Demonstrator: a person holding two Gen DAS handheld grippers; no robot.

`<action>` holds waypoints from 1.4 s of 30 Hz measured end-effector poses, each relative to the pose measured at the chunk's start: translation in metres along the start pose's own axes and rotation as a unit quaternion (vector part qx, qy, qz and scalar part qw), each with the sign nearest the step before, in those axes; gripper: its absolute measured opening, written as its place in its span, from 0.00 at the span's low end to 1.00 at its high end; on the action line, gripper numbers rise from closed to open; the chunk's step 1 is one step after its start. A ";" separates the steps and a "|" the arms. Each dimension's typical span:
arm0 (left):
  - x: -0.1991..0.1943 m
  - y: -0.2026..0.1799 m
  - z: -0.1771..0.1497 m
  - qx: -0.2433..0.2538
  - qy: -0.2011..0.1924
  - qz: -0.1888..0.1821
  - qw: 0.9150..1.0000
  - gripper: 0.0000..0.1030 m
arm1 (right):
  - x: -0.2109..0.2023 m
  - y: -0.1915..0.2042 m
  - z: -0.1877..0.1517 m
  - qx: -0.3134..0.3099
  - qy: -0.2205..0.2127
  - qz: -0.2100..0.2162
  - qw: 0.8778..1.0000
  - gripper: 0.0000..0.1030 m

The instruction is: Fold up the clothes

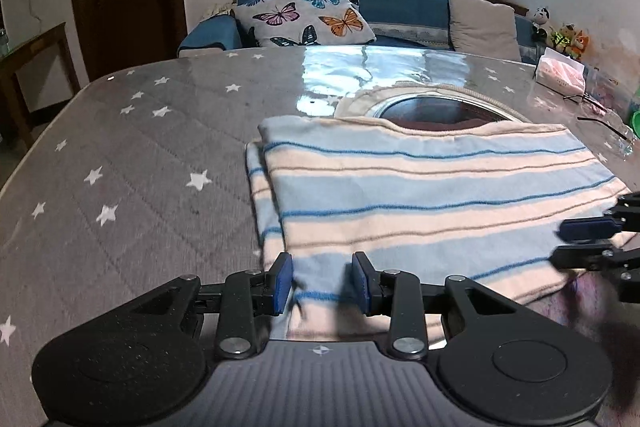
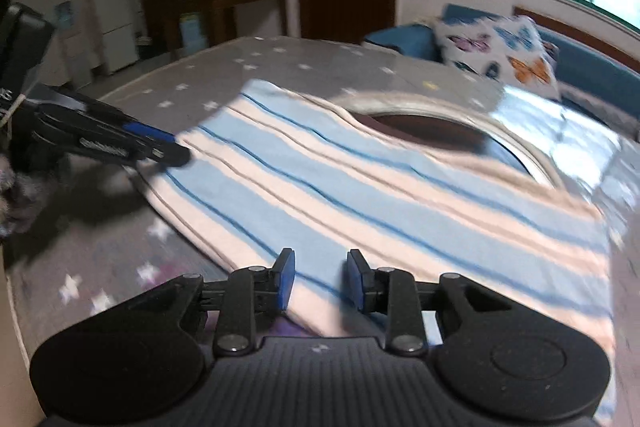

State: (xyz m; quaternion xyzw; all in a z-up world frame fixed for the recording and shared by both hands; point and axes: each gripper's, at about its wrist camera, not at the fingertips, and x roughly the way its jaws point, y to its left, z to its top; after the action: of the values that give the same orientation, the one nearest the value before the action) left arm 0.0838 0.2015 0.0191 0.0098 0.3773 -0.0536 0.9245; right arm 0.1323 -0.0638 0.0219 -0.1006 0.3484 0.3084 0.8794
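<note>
A striped garment [image 1: 420, 187], banded in pale blue and cream with thin dark-blue lines, is being laid flat on a grey star-printed tablecloth [image 1: 132, 163] under a glossy clear cover; it is lying right of the table's middle, its far edge overlapping a round opening [image 1: 444, 109] in the tabletop; along its left side a lower layer is showing beyond the upper one, so it is judged to be already folded at least once.

The left gripper [image 1: 322, 281] is being held at the near hem, its blue pads [image 1: 285, 281] parted, with the cloth lying between them but not pinched; the right gripper [image 2: 320, 279] is likewise being held open over the near right edge, nothing being clamped in it. Both are probably being stationed at this hem so that it can be caught at two spaced points and carried away from the holder over the far edge.

Open tablecloth is being left to the left of the garment and beyond it on that side; on the right, room is being narrowed by a tissue pack [image 1: 560, 71] and spectacles [image 1: 600, 107] near the table's rim; the opening beneath the far edge is judged a place where cloth could sag; the right wrist view is being blurred.
</note>
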 end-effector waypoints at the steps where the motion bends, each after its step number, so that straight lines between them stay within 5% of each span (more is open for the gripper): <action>1: -0.001 0.000 -0.002 -0.001 0.001 0.000 1.000 0.35 | -0.004 -0.005 -0.007 0.006 0.000 -0.003 1.000 0.33; 15: -0.013 -0.005 -0.016 -0.011 -0.002 0.004 1.000 0.35 | -0.063 -0.064 -0.049 0.111 -0.007 -0.055 0.992 0.33; 19: -0.014 -0.007 -0.017 -0.010 -0.003 0.006 1.000 0.35 | -0.082 -0.073 -0.050 0.121 -0.037 -0.070 0.989 0.33; 25: -0.016 -0.009 -0.020 -0.006 -0.003 0.009 1.000 0.35 | -0.076 -0.092 -0.063 0.151 -0.013 -0.104 0.983 0.29; 35: -0.020 -0.007 -0.015 -0.027 -0.006 0.016 1.000 0.38 | -0.084 -0.110 -0.051 0.158 -0.040 -0.135 0.977 0.34; 42: -0.017 -0.002 -0.015 -0.037 0.001 0.028 0.999 0.43 | -0.066 -0.133 -0.054 0.222 -0.039 -0.120 0.967 0.34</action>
State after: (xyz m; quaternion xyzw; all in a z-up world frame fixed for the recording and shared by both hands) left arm 0.0613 0.2018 0.0200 -0.0142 0.3792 -0.0138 0.9251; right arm 0.1466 -0.2214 0.0215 0.0681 0.3592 0.1190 0.9231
